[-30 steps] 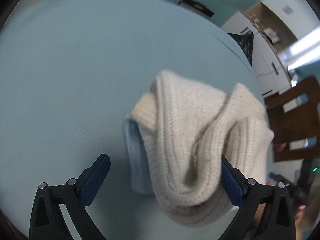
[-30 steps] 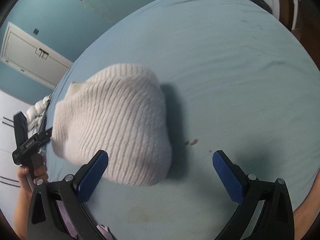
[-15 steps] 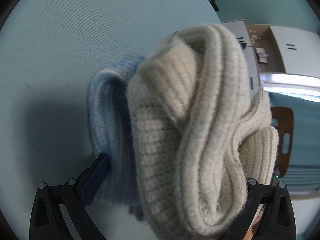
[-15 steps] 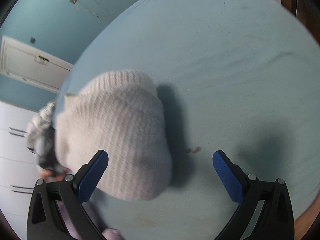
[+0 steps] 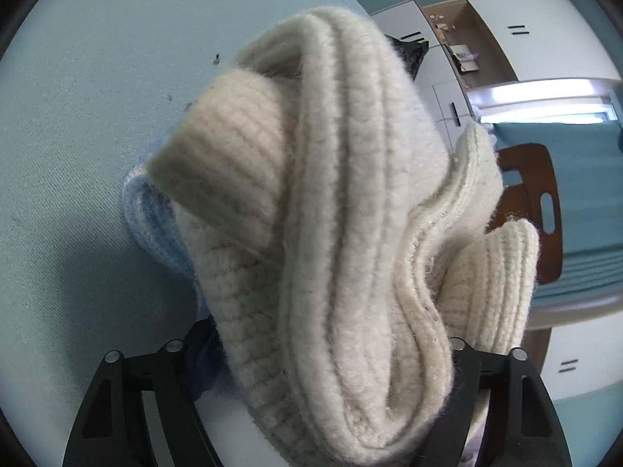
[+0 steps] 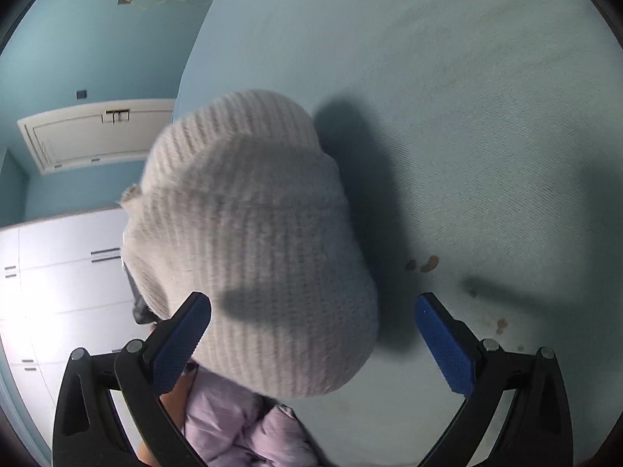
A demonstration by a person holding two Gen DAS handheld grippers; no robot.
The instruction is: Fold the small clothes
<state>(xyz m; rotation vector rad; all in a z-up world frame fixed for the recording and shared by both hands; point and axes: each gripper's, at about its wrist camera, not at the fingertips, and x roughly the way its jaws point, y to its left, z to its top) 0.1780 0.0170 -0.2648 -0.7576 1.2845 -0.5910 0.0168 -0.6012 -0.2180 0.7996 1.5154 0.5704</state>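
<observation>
A cream ribbed knit garment fills the left wrist view, bunched in thick folds, with a pale blue knit piece under its left side. My left gripper is shut on the cream garment; its pads are hidden by the wool. In the right wrist view the same cream garment is lifted above the light blue table and casts a shadow. My right gripper is open and empty, just below the garment.
A wooden chair and white cupboards stand beyond the table's right edge. A lilac sleeve shows at the bottom of the right wrist view. Small brown stains mark the cloth near my right finger.
My left gripper has closed in on the cream garment, shut on it and raised it off the table. The right gripper has stayed open and shifted closer to it.
</observation>
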